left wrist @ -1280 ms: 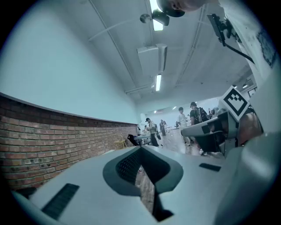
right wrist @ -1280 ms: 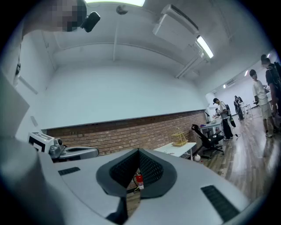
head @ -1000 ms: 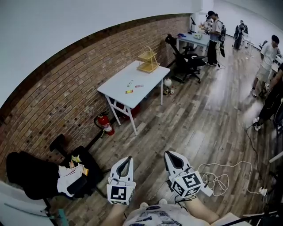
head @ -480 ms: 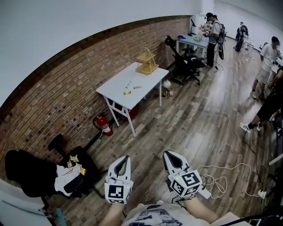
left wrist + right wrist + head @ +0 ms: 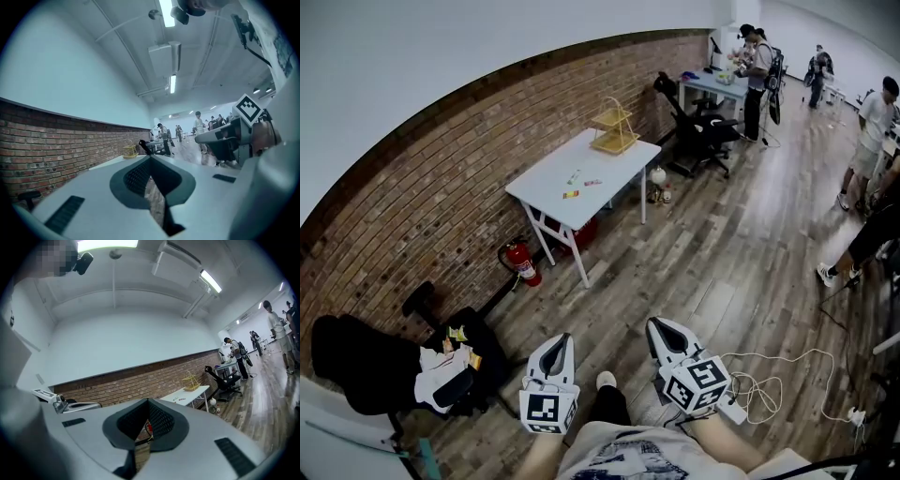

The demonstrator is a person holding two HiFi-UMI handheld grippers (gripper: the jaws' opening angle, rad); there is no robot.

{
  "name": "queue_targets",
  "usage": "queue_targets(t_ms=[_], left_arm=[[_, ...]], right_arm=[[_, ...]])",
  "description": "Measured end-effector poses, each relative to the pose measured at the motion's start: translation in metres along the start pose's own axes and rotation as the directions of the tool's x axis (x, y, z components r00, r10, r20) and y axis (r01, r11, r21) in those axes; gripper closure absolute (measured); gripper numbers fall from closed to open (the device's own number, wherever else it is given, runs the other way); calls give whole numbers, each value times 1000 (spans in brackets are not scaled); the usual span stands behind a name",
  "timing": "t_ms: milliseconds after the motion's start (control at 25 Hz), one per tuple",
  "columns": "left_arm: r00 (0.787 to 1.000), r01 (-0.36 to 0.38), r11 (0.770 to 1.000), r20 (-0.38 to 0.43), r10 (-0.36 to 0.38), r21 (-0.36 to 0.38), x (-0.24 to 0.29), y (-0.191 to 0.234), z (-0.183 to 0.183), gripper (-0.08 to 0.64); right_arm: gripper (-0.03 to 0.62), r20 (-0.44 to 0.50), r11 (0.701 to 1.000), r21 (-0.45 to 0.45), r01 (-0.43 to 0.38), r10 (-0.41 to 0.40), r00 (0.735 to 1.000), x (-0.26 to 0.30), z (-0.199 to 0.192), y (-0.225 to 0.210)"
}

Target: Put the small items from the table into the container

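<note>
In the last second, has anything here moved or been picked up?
The person's shoe has stepped forward between the left gripper and right gripper. Nothing was picked up. Both stay shut and empty; the table, its small items and the basket are untouched.

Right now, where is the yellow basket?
Head view, upper middle: the basket sits at the far end of the white table, beside the brick wall.

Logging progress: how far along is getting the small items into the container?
Nothing looks done: the small items lie on the white table, outside the yellow basket. Nothing in hand: the left gripper and right gripper are shut, empty, far from the table. Everything remains.
</note>
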State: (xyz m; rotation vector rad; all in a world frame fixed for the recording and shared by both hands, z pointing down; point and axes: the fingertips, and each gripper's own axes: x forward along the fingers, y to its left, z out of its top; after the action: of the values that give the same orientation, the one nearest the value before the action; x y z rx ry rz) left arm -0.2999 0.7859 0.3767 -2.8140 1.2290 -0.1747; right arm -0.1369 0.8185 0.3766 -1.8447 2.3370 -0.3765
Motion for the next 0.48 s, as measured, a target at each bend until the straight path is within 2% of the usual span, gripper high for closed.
queue_targets(t_ms=[240,480], left_arm=[[1000,21,1000,17,-21,8,47,12,5,512],[999,43,999,28,-43,2,113,40,3,512]], right_arm=[[572,-8,999,4,36,-36,999,30,7,-36],[572,-19,998,-7,59,-59,998,86,14,-71]])
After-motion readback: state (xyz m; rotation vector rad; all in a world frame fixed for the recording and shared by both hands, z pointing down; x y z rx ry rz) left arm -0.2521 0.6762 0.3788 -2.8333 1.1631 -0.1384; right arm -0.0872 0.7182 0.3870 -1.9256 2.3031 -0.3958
